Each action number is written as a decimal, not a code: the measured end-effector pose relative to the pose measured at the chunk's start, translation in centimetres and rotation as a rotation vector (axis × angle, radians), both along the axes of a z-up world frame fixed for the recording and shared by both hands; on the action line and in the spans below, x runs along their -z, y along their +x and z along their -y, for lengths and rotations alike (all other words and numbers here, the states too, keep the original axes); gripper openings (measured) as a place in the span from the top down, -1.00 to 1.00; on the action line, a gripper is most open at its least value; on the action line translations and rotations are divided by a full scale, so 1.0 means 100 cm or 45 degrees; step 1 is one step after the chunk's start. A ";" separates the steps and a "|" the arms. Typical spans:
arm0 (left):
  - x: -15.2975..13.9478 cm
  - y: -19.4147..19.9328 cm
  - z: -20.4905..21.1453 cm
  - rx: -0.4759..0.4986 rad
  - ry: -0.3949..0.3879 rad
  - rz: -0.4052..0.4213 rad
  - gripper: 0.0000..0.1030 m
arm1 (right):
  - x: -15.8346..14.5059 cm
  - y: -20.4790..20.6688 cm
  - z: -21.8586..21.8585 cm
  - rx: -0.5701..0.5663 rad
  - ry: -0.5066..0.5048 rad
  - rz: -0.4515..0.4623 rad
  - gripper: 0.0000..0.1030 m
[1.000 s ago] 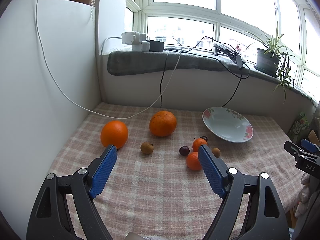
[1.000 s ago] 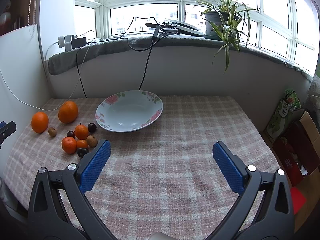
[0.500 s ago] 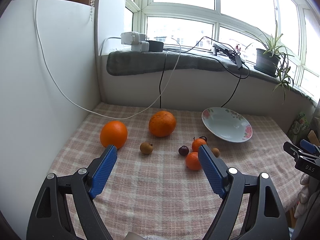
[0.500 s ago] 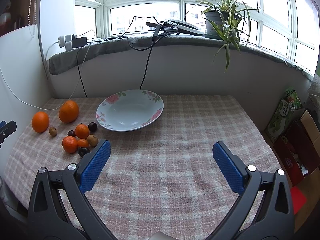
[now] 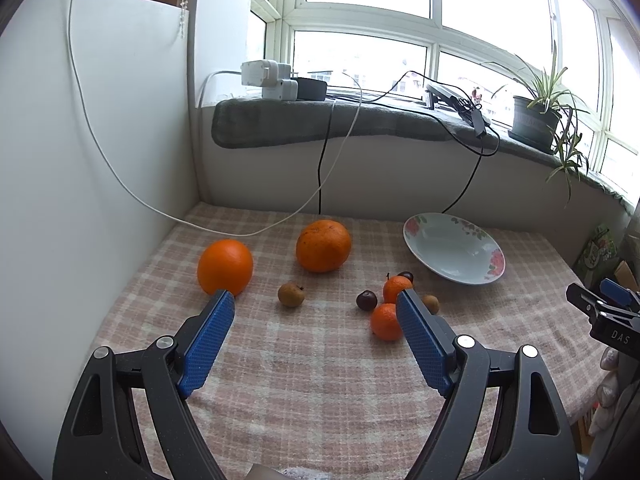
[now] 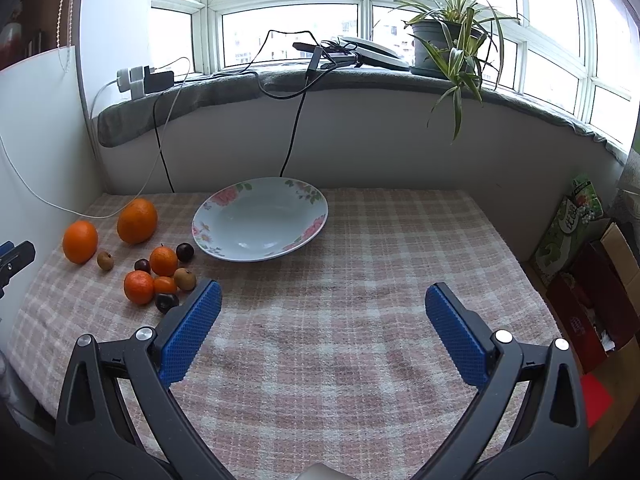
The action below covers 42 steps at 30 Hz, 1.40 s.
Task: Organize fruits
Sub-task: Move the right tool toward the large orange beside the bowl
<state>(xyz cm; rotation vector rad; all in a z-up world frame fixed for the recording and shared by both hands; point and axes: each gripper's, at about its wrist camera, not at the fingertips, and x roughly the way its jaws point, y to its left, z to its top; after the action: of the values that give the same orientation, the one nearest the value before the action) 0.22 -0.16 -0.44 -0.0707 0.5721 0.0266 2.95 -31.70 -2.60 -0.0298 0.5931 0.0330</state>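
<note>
A white floral plate (image 6: 260, 220) (image 5: 454, 250) sits empty on the checked cloth. Left of it lie two large oranges (image 6: 137, 221) (image 6: 80, 241), seen in the left wrist view too (image 5: 323, 245) (image 5: 225, 266). Nearer are small mandarins (image 6: 138, 287) (image 5: 385, 321), dark plums (image 6: 185, 251) (image 5: 366, 300) and brown longans (image 6: 105, 260) (image 5: 291, 294). My left gripper (image 5: 316, 312) is open and empty above the cloth, short of the fruit. My right gripper (image 6: 320, 300) is open and empty, in front of the plate.
A white panel (image 5: 80, 160) walls the table's left side. Cables (image 5: 320, 176) hang from the grey sill (image 6: 320, 84) down to the table's back edge. A potted plant (image 6: 444, 48) stands on the sill. Boxes and bags (image 6: 580, 272) lie beyond the right edge.
Both views have shifted very slightly; the fruit and plate sit marginally higher in the left wrist view. Both grippers stay open and nothing was picked up.
</note>
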 end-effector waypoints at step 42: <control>0.052 0.102 -0.039 0.188 -0.344 -0.179 -0.39 | -0.002 0.166 -0.085 -0.540 0.286 -0.326 -1.00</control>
<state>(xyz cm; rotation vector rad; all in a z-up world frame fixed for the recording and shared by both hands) 10.40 3.76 -5.61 -0.2908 0.7176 -0.1911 19.59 -23.17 -2.37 0.0685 0.8278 0.5209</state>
